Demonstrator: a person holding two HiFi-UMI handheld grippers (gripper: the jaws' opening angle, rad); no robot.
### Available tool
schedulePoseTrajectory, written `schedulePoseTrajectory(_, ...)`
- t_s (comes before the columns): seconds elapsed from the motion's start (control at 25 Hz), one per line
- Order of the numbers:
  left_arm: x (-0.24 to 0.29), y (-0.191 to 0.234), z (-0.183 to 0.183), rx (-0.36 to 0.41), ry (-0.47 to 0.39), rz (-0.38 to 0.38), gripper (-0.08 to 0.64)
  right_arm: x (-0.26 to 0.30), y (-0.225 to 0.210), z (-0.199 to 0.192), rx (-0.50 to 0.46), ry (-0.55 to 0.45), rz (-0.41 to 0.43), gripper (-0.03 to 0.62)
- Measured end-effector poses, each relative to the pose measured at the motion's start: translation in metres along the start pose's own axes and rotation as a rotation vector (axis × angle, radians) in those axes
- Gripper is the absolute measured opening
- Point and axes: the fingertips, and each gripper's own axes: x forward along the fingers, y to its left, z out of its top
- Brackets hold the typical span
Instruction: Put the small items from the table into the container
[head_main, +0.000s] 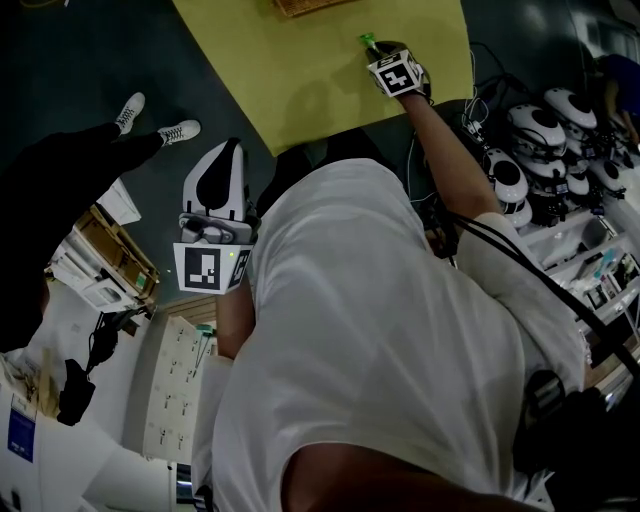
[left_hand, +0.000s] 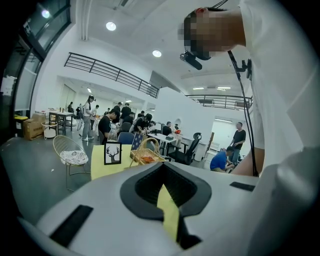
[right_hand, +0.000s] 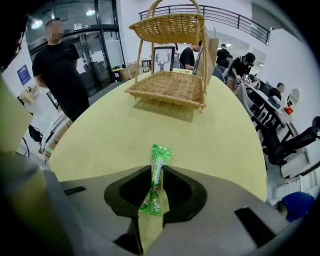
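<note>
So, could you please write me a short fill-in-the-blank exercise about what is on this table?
The right gripper is shut on a slim ___ plastic sachet. The woven wicker basket has ___ tiers. It stands on the ___ table.
Missing words: green, two, yellow.

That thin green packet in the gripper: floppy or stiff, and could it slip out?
Probably floppy: the packet is a thin, crinkled wrapper, pinched between the right gripper's jaws. Likely very light, being so slim. Its glossy film might slip if the grip is loose.
</note>
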Motion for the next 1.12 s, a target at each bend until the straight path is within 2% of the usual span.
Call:
schedulePoseTrajectory(0.08, -0.002, 0.004, -0.001, -0.003, 0.002, 0.002, 0.008, 0.001, -0.002, 0.001, -0.014, 0.006, -0.022, 0.056)
schedulePoseTrajectory(0.24, -0.003, 0.008, -0.002, -0.007, 0.003, 0.004, 0.008, 0.001, -0.001, 0.002, -0.026, 0.018, -0.024, 0.034)
schedulePoseTrajectory(0.6, 0.005, -0.002, -0.005, -0.005, -0.014, -0.011, 0.008, -0.007, -0.013, 0.002, -0.021, -0.003, -0.029, 0.026)
schedulePoseTrajectory(0.84, -0.007, 0.001, 0.001, 0.001, -0.038, -0.018, 0.008, -0.021, -0.009, 0.017, -0.038, -0.024, -0.046, 0.026)
schedulePoseTrajectory(1.04, 0.024, -0.016, -0.014, 0.006, -0.043, -0.027, 0.008, -0.018, -0.045, 0.007, -0.035, -0.042, -0.056, 0.026)
schedulePoseTrajectory(1.12, 0.020, -0.016, -0.010, 0.011, -0.057, -0.029, 0.008, -0.027, -0.045, 0.013, -0.034, -0.054, -0.064, 0.026)
